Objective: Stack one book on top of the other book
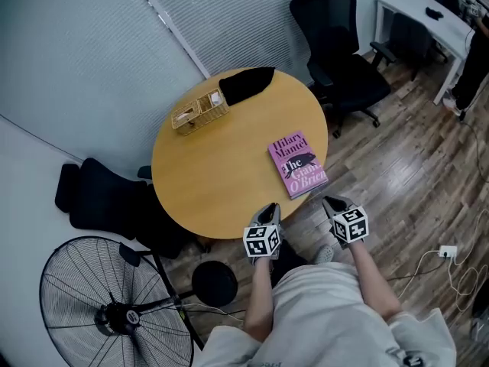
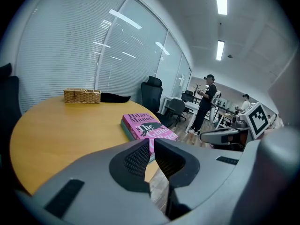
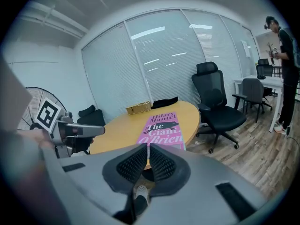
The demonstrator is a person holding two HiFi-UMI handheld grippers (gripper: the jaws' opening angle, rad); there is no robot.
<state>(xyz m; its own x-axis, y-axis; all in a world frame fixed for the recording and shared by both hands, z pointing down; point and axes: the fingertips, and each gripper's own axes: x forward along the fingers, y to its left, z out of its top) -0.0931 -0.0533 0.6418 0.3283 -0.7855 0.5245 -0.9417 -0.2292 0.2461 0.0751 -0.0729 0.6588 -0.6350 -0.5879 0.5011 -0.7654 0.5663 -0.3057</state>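
Wooden table ahead; left tongs, right tongs both closed, empty.

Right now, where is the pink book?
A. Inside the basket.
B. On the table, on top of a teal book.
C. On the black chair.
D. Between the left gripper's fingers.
B: the pink book lies flat on the table, and the edge of a teal book shows under it.

Table open left of books; basket far edge.
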